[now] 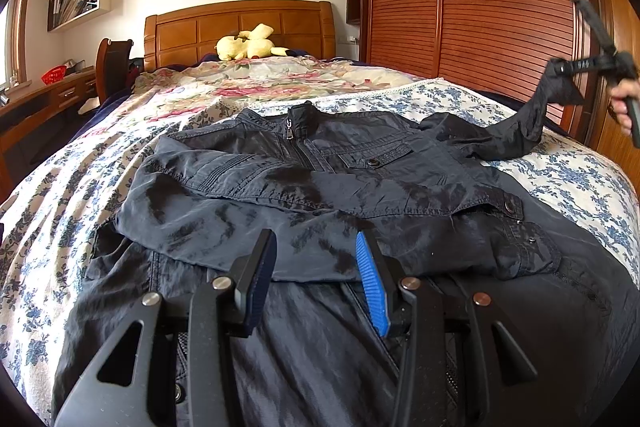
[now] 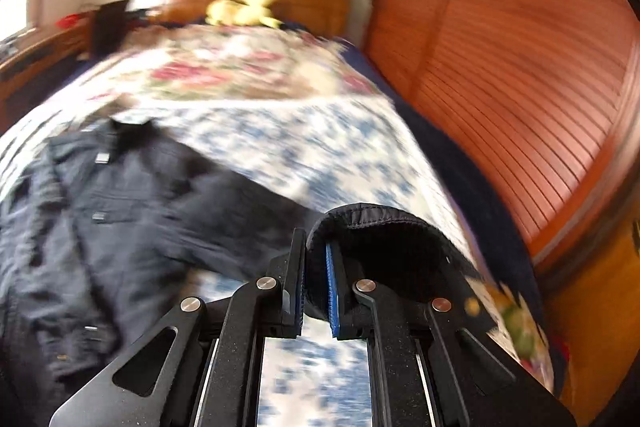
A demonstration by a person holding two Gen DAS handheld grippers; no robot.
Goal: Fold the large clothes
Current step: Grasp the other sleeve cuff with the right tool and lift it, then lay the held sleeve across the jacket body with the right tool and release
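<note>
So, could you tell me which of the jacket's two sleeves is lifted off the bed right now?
The sleeve nearest the wardrobe: the right gripper is shut on its cuff and holds it up. The other sleeve lies folded across the jacket's chest.

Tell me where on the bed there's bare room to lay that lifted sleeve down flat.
Free: the blue-flowered sheet between the jacket and the wardrobe, and the strip between the collar and the pink-flowered quilt. Also the sheet left of the jacket. Crowded: the near middle, covered by the jacket; the right gripper holds the cuff there.
</note>
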